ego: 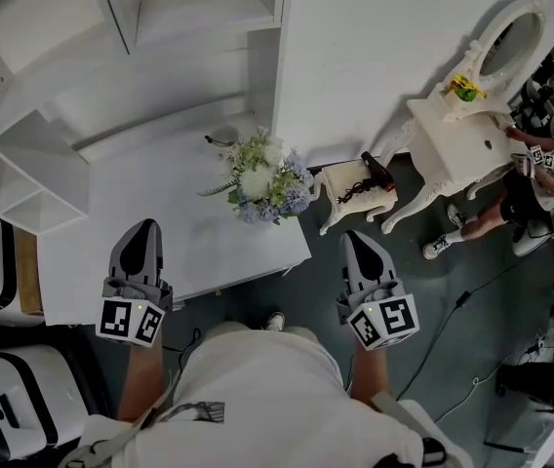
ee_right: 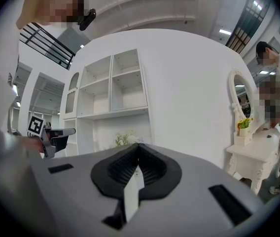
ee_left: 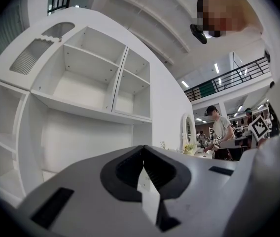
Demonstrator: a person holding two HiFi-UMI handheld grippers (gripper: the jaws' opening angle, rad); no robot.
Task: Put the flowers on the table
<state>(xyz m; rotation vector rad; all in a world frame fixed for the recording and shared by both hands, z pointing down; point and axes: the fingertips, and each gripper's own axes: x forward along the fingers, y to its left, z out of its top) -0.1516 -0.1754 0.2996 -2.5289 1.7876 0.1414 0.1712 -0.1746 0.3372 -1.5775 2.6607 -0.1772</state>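
White worktop (ego: 160, 198) carries flowers (ego: 262, 178) near its right edge, lying at 2 o'clock from L gripper (ego: 142, 230) and 10 o'clock from R gripper (ego: 355, 240). Both grippers: jaws together, nothing between them, well apart from flowers.

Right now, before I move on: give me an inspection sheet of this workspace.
Surface: white table, mostly bare.
Job's things: flowers already on the table, near its right end.
Clutter: small dark thing behind the flowers, unclear.
Grippers: left gripper over the near edge, right gripper off the right corner; both tongs shut, empty.
Cables: dark cable on the floor, right.
Surroundings: shelves, dressing table, stool, another person.
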